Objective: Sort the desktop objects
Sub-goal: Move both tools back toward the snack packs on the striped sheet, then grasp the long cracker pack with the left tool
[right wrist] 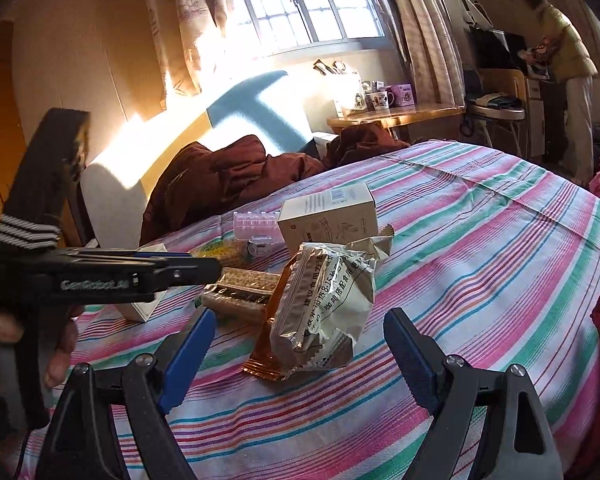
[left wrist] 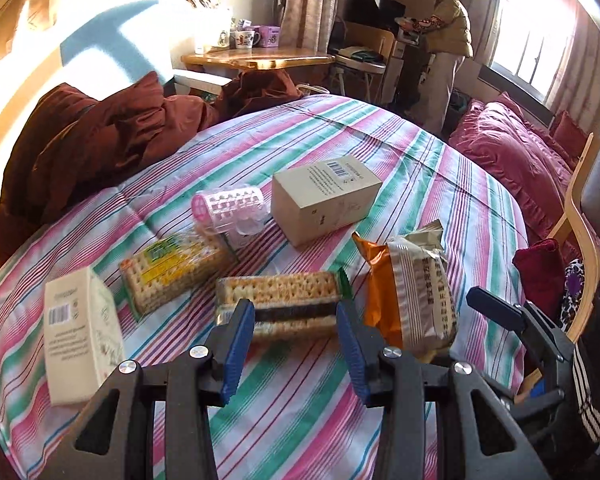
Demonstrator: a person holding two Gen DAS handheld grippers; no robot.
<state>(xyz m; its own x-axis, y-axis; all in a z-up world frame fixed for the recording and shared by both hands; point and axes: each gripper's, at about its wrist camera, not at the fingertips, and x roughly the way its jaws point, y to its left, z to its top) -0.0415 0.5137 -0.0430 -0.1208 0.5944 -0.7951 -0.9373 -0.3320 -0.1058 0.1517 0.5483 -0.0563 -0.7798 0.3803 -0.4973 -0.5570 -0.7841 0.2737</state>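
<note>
We judge the sorting barely begun: everything lies mixed on the striped pink-and-green bedsheet [left wrist: 440, 152], nothing grouped. Our left gripper [left wrist: 296, 320] hovers with jaws apart over the clear-wrapped sandwich cracker pack [left wrist: 278, 288] nearest the bed's front edge, gripping nothing. Our right gripper [right wrist: 298, 344], also spread and empty, faces the silver-and-orange foil snack packets [right wrist: 320, 308]. The yellow-labelled cracker pack [left wrist: 172, 268], pink plastic roller [left wrist: 228, 204] and two beige cardboard boxes [left wrist: 324, 196] wait untouched.

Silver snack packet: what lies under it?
The silver snack packet rests on an orange packet, whose edges stick out on its left. How far the orange packet extends underneath is hidden. Both lie on the striped sheet.
</note>
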